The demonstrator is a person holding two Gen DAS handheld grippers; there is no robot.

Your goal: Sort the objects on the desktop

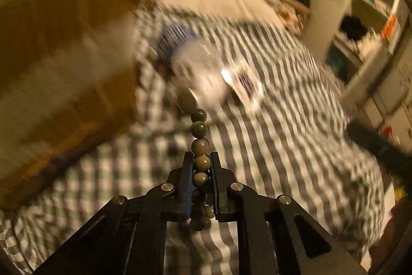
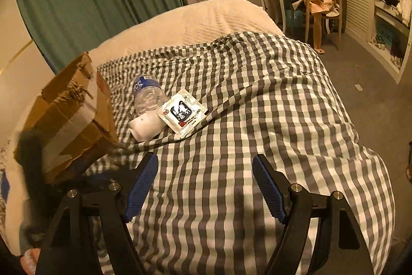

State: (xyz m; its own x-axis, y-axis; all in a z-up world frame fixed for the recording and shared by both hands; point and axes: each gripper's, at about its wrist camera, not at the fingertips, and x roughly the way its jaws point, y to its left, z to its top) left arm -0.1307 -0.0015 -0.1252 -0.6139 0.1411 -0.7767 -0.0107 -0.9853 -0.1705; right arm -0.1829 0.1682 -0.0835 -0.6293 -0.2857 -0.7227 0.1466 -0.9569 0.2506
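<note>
A string of olive-green beads [image 1: 200, 146] was held between the closed jaws of the left gripper [image 1: 202, 159]. Some beads were pinched between the two fingers, some hung below them, and the others stuck out past the fingertips toward the far side. The left wrist view was strongly blurred, so small details could not be read there.

Beyond the beads, a clear plastic bottle [image 2: 148, 94] with a blue label was seen lying on its side on the checked cloth [image 2: 257, 120]. A white cup-like object [image 2: 144, 125] lay just near of the bottle, touching it. A white sachet [image 2: 182, 113] with a dark print was resting on the cloth at the right of the bottle, and its edge lay over the white object. A torn cardboard box [image 2: 69, 115] with pale tape stood at the left of these things.

The right gripper [image 2: 204, 184] was kept above the near part of the cloth with its jaws wide apart, and nothing was between its blue pads [image 2: 267, 187].

A chair [image 2: 319, 1] with clothes was seen far at the right.
</note>
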